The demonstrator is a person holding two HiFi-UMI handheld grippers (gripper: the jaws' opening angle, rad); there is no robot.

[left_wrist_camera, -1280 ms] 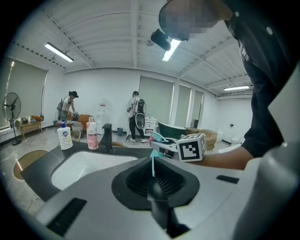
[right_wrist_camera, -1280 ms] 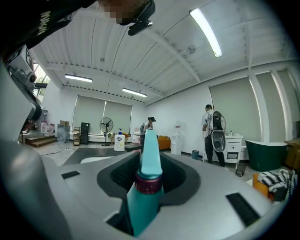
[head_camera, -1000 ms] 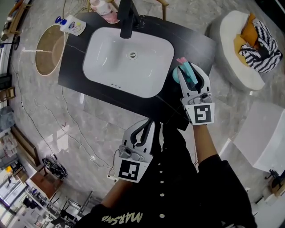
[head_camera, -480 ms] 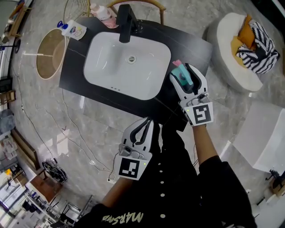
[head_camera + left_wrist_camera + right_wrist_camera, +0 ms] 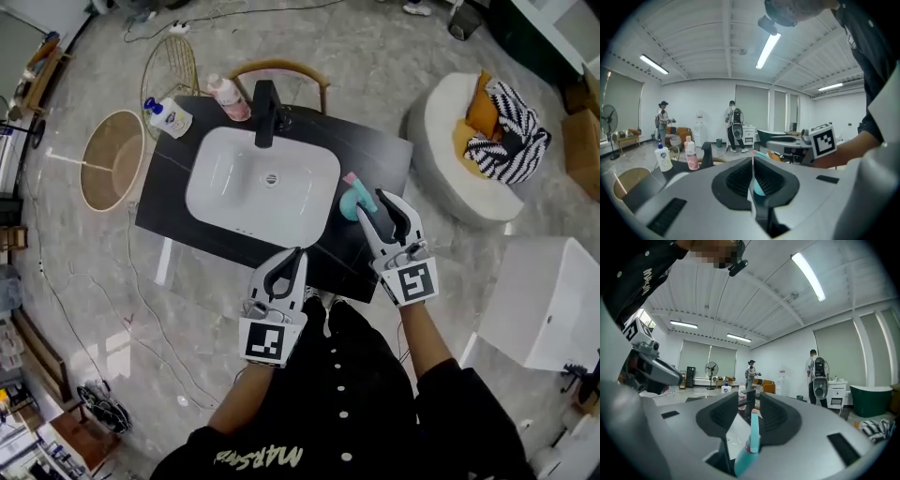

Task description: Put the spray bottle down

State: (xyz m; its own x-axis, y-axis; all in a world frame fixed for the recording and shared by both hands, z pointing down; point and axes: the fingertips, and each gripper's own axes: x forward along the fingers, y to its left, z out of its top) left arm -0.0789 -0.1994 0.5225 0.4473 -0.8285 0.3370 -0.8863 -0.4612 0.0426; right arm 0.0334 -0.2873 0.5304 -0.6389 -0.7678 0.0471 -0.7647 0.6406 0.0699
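Observation:
The teal spray bottle (image 5: 352,201) with a pink nozzle stands on the black counter (image 5: 389,159), just right of the white basin (image 5: 262,183). My right gripper (image 5: 377,208) hovers over it, slightly toward me. In the right gripper view the spray bottle (image 5: 751,437) shows low between the jaws, which are closing but do not press on it. My left gripper (image 5: 292,255) is shut and empty at the counter's near edge. In the left gripper view, a sliver of the teal bottle (image 5: 758,188) shows past the left gripper (image 5: 753,159).
A black faucet (image 5: 265,112), a pink bottle (image 5: 228,97) and a white pump bottle (image 5: 167,117) stand at the counter's back. A round wicker basket (image 5: 108,159) is on the floor at left. A white round seat (image 5: 450,150) with cushions and a white box (image 5: 553,300) are at right.
The right gripper's jaws came off the spray bottle and it lifted back toward me, leaving the bottle on the counter. The left gripper rose and moved up to the counter's edge.

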